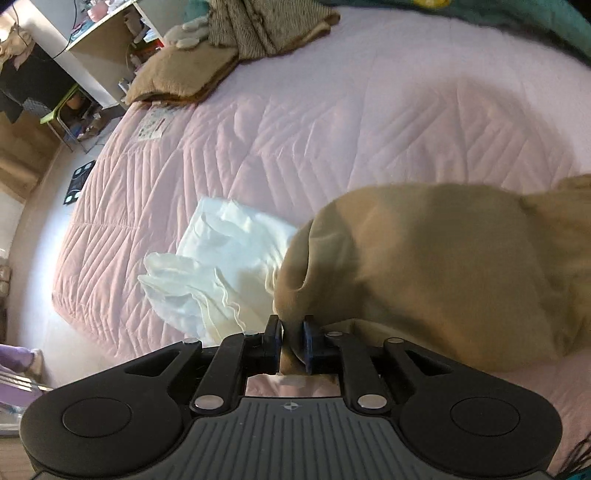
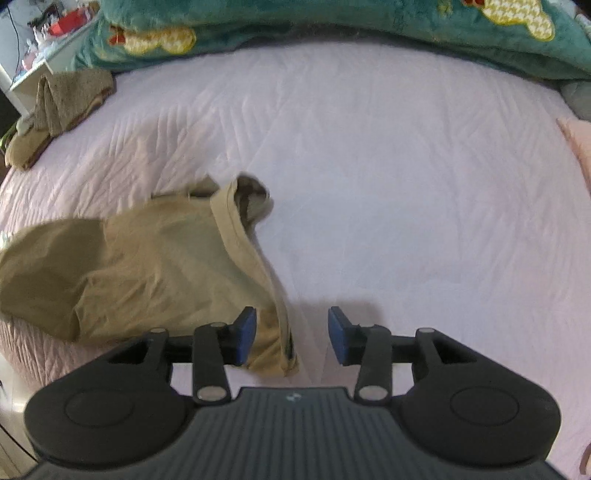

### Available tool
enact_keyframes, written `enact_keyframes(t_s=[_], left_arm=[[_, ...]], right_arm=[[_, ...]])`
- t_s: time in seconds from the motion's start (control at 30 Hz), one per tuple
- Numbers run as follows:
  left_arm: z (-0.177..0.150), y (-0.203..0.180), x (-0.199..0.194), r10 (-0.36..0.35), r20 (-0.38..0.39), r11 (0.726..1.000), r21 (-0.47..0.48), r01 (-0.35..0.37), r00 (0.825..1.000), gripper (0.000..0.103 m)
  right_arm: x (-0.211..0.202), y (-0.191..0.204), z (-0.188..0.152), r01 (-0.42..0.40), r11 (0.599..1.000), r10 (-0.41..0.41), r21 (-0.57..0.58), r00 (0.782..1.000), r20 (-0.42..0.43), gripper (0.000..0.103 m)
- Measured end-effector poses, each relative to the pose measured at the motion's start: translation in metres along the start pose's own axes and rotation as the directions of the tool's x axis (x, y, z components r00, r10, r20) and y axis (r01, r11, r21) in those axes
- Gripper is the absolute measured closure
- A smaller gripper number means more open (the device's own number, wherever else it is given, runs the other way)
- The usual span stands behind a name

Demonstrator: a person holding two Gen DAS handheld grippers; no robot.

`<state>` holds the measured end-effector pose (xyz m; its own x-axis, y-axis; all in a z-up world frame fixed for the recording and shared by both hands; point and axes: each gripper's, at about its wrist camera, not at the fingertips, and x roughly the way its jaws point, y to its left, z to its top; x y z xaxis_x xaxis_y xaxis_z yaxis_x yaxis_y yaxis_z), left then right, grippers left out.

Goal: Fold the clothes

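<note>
A tan shirt (image 1: 424, 266) lies bunched on the pink quilted bed (image 1: 332, 129). My left gripper (image 1: 291, 332) is nearly closed, and a fold of the shirt's edge is pinched between its blue pads. In the right wrist view the same tan shirt (image 2: 155, 266) spreads to the left, its ribbed collar running down towards me. My right gripper (image 2: 291, 332) stands open above the quilt (image 2: 406, 184). The shirt's corner lies by its left pad (image 2: 246, 334), and neither pad presses on it. A crumpled white garment (image 1: 221, 266) lies just left of the tan shirt.
Folded brown clothes (image 1: 236, 33) are stacked at the bed's far left corner, also seen as a brown pile (image 2: 62, 99). A teal blanket (image 2: 332, 26) runs along the head of the bed. A desk (image 1: 107, 48) stands beyond the bed's left edge, above the floor.
</note>
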<state>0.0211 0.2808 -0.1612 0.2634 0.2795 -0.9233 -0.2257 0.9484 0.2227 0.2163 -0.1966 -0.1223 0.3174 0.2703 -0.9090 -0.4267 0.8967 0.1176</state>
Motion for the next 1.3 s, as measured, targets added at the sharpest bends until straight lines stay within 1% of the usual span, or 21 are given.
enact_keyframes(t_s=[0.07, 0.1, 0.13, 0.17, 0.2, 0.23, 0.3, 0.47, 0.53, 0.57, 0.67, 0.73, 0.8, 0.9, 0.97, 1.03, 1.1, 1.2, 1.3], left_arm=[[0.006, -0.006, -0.008, -0.008, 0.029, 1.000, 0.014, 0.007, 1.000, 0.085], [0.008, -0.009, -0.009, -0.008, 0.038, 1.000, 0.021, 0.007, 0.999, 0.083], [0.009, -0.011, -0.010, -0.003, 0.042, 1.000, 0.024, 0.002, 0.999, 0.075], [0.009, -0.012, -0.008, 0.010, 0.040, 1.000, 0.022, -0.011, 0.999, 0.070], [0.009, -0.011, -0.006, 0.017, 0.031, 1.000, 0.018, -0.018, 0.999, 0.063], [0.008, -0.007, -0.003, 0.017, 0.010, 1.000, 0.011, -0.017, 1.000, 0.059], [0.005, -0.002, 0.000, 0.014, -0.024, 1.000, 0.002, -0.014, 1.000, 0.059], [-0.008, 0.010, -0.012, 0.004, -0.043, 1.000, 0.018, -0.003, 0.999, 0.057], [-0.010, 0.019, -0.015, 0.007, -0.040, 1.000, -0.006, -0.007, 0.999, 0.057], [-0.008, 0.023, -0.016, 0.006, -0.027, 1.000, -0.020, -0.007, 1.000, 0.057], [0.016, 0.019, -0.009, -0.009, 0.035, 1.000, -0.015, 0.010, 0.999, 0.057], [0.039, 0.012, 0.003, -0.032, 0.068, 0.999, 0.011, 0.031, 0.997, 0.055], [0.060, 0.001, 0.022, -0.054, 0.084, 0.997, 0.054, 0.049, 0.995, 0.052], [0.076, -0.024, 0.058, -0.067, 0.026, 0.984, 0.166, 0.062, 0.997, 0.052], [0.079, -0.040, 0.072, -0.075, 0.008, 0.968, 0.239, 0.071, 0.997, 0.052], [0.079, -0.049, 0.082, -0.063, -0.019, 0.957, 0.282, 0.066, 0.998, 0.052], [0.080, -0.051, 0.088, -0.066, -0.051, 0.962, 0.263, 0.078, 0.996, 0.052], [0.081, -0.054, 0.084, -0.076, -0.043, 0.965, 0.247, 0.085, 0.996, 0.052], [0.079, -0.048, 0.076, -0.105, -0.047, 0.971, 0.211, 0.113, 0.993, 0.052]], right_arm=[[0.000, 0.005, 0.010, -0.011, 1.000, 0.011, -0.007, 1.000, 0.017, 0.059], [0.001, 0.009, 0.017, -0.023, 1.000, 0.023, -0.018, 0.999, 0.025, 0.058], [0.004, 0.013, 0.024, -0.031, 0.999, 0.032, -0.032, 0.999, 0.031, 0.057], [0.007, 0.018, 0.030, -0.039, 0.998, 0.041, -0.049, 0.999, 0.036, 0.056], [0.011, 0.023, 0.036, -0.047, 0.997, 0.049, -0.065, 0.998, 0.041, 0.055], [0.014, 0.027, 0.042, -0.054, 0.995, 0.058, -0.081, 0.997, 0.046, 0.055], [0.020, 0.035, 0.050, -0.069, 0.993, 0.074, -0.098, 0.996, 0.050, 0.054], [0.034, 0.048, 0.064, -0.099, 0.988, 0.105, -0.123, 0.993, 0.047, 0.054], [0.039, 0.051, 0.068, -0.100, 0.987, 0.106, -0.127, 0.994, 0.037, 0.054], [0.040, 0.051, 0.069, -0.099, 0.987, 0.104, -0.129, 0.994, 0.033, 0.054], [0.046, 0.051, 0.074, -0.090, 0.987, 0.093, -0.134, 0.996, 0.018, 0.053], [0.051, 0.051, 0.078, -0.081, 0.987, 0.082, -0.137, 0.997, 0.004, 0.050], [0.056, 0.052, 0.080, -0.079, 0.986, 0.079, -0.146, 0.997, -0.007, 0.048], [0.066, 0.054, 0.082, -0.077, 0.983, 0.072, -0.165, 0.997, -0.036, 0.044], [0.072, 0.054, 0.083, -0.074, 0.983, 0.068, -0.166, 0.997, -0.046, 0.042], [0.077, 0.053, 0.083, -0.072, 0.984, 0.064, -0.165, 0.997, -0.053, 0.039], [0.083, 0.050, 0.085, -0.069, 0.985, 0.059, -0.157, 0.996, -0.063, 0.036], [0.088, 0.047, 0.088, -0.073, 0.987, 0.064, -0.142, 0.996, -0.067, 0.034], [0.095, 0.047, 0.091, -0.091, 0.986, 0.079, -0.142, 0.993, -0.084, 0.033]])
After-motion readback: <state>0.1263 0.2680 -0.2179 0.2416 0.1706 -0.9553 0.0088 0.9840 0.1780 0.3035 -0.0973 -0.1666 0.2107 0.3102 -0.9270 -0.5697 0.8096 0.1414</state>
